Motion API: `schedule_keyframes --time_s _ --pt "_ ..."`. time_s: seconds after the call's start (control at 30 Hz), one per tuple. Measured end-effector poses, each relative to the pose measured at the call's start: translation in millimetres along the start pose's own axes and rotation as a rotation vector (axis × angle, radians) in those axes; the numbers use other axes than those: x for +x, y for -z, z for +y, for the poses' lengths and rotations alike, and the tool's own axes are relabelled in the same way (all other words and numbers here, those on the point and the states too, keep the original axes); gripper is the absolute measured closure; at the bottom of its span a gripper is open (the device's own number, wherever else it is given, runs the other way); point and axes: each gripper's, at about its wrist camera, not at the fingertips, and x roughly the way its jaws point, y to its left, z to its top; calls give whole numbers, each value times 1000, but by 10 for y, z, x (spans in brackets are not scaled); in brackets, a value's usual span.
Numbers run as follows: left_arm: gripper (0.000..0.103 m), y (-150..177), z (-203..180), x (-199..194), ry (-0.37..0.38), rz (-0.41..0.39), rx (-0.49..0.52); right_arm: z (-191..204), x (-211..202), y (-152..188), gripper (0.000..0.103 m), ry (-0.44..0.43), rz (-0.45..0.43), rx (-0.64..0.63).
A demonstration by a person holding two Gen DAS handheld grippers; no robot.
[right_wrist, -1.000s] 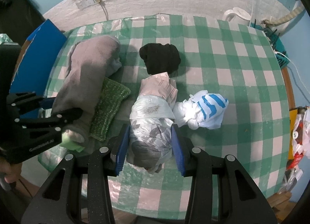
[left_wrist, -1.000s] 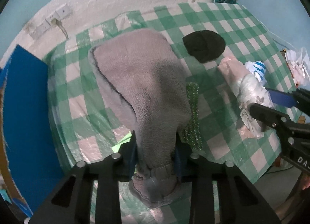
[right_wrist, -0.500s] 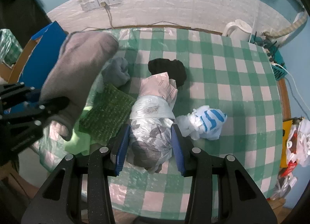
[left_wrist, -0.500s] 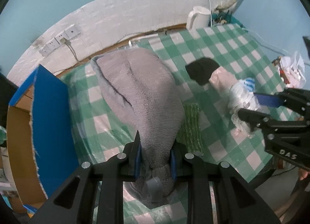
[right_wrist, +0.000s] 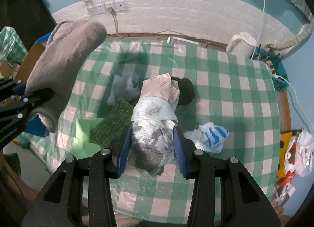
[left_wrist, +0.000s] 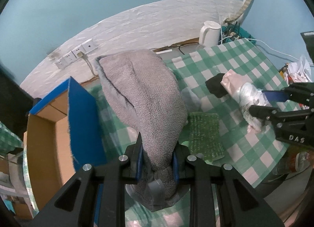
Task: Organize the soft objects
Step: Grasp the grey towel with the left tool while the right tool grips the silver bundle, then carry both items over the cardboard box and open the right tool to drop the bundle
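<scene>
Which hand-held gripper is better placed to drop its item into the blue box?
Left. The left hand-held gripper holds the grey fleece right beside the blue box; the right hand-held gripper holds the plastic-wrapped bundle over mid-table.

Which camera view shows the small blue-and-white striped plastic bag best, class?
The right wrist view. There the striped bag lies in full, unobstructed, on the checked tablecloth just right of the right gripper. In the left wrist view I cannot make it out; the right gripper and its wrapped bundle cover that spot.

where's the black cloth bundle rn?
In the right wrist view the black cloth bundle lies mid-table on the green-checked tablecloth, just right of and partly hidden behind the far end of the plastic-wrapped roll.
</scene>
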Motion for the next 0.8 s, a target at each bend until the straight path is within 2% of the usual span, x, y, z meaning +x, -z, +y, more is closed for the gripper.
schedule_keyframes --time_s 0.43,0.8 --pt "79 111 314 -192 -50 -47 -14 316 -230 -239 61 11 -42 -59" --pt "79 219 692 -418 -91 -89 -61 719 -382 -468 61 -15 -74 -114"
